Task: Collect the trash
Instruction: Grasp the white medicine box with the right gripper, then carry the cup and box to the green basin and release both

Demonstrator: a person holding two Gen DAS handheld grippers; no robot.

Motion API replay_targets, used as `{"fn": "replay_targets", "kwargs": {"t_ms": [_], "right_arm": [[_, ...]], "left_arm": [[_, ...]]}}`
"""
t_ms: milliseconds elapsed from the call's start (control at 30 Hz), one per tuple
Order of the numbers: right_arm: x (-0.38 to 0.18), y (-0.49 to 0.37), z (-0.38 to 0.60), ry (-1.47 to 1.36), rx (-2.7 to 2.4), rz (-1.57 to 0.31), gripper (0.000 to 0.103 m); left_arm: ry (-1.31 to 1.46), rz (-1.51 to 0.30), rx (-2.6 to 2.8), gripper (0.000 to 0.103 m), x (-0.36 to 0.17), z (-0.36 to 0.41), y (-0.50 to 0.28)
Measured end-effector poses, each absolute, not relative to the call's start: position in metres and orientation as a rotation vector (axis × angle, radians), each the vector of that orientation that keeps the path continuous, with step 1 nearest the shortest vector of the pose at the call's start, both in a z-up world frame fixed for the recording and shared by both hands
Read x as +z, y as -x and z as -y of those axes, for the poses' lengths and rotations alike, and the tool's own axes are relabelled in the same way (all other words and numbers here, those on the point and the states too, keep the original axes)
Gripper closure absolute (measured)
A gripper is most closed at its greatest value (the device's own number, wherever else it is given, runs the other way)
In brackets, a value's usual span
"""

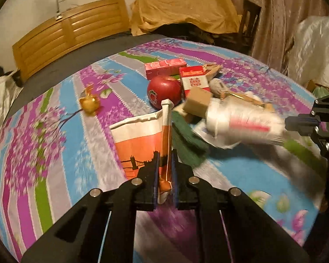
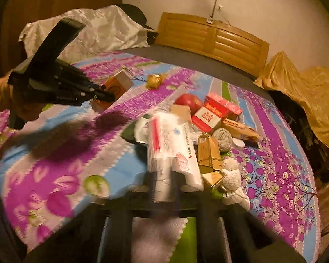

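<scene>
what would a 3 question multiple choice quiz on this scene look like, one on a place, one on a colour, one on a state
1. Where does the red apple lie?
A. beside the red and white box
B. on the wooden headboard
C. inside the paper bag

2. What colour is the lower part of the paper bag in the left gripper?
A. green
B. orange
C. black

3. How does the right gripper stand?
A. wide open over the apple
B. shut on the crumpled white plastic cup
C. shut on nothing

Answers:
1. A, the apple touches the red and white box on the floral bedcover.
2. B, the bag is white at the top and orange with a dark bridge outline below.
3. B, both fingers press the crumpled white plastic cup; the left gripper likewise clamps the bag's edge.
</scene>
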State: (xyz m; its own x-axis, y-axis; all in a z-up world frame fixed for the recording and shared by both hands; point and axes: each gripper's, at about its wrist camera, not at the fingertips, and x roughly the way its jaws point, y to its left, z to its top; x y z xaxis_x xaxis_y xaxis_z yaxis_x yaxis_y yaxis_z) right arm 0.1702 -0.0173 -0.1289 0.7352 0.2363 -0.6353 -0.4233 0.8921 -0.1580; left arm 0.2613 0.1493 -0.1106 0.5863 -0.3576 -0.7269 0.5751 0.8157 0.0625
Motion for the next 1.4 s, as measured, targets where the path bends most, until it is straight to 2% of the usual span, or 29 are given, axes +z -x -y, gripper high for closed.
{"fn": "replay_targets", "kwargs": {"t_ms": [133, 167, 200, 267, 300, 433, 500, 567, 600, 667, 733, 1033, 1400], "right_arm": [[-0.126, -0.149, 0.019, 0.335, 0.392, -0.692, 0.102], [-0.127, -0.146, 0.021, 0.328, 0.41, -0.702, 0.101], [-0.13, -0.147, 0.02, 0.337, 0.42, -0.721, 0.095], [-0.142, -0.158, 0.015, 0.387, 0.43, -0.762, 0.026], [-0.146, -0.163, 0.013, 0.412, 0.433, -0.751, 0.02], [-0.164, -0.189, -0.008, 0.577, 0.483, -0.744, 0.021], [-0.175, -0.198, -0.017, 0.652, 0.473, -0.747, 0.028], [-0.188, -0.208, -0.018, 0.685, 0.449, -0.793, 0.056], [-0.19, -0.209, -0.016, 0.678, 0.441, -0.799, 0.055], [-0.183, -0.201, -0.009, 0.637, 0.432, -0.774, 0.064], [-0.17, -0.183, 0.0, 0.591, 0.428, -0.739, 0.068], [-0.099, -0.103, 0.044, 0.378, 0.365, -0.668, 0.07], [-0.047, -0.069, 0.11, 0.245, 0.219, -0.639, 0.07]], "left_arm": [[-0.259, -0.766, -0.513, 0.094, -0.098, -0.147, -0.225], [-0.239, -0.768, -0.504, 0.094, -0.097, -0.147, -0.219], [-0.216, -0.773, -0.501, 0.094, -0.097, -0.146, -0.215], [-0.18, -0.779, -0.48, 0.094, -0.097, -0.145, -0.203], [-0.169, -0.785, -0.473, 0.094, -0.099, -0.145, -0.2], [-0.147, -0.809, -0.426, 0.094, -0.104, -0.143, -0.192], [-0.135, -0.813, -0.408, 0.094, -0.104, -0.146, -0.19], [-0.129, -0.814, -0.396, 0.094, -0.104, -0.148, -0.187], [-0.127, -0.813, -0.388, 0.094, -0.103, -0.149, -0.186], [-0.125, -0.811, -0.378, 0.094, -0.1, -0.15, -0.184], [-0.125, -0.801, -0.371, 0.094, -0.096, -0.15, -0.181], [-0.167, -0.777, -0.346, 0.094, -0.067, -0.117, -0.16], [-0.247, -0.769, -0.318, 0.094, -0.04, -0.027, -0.154]]}}
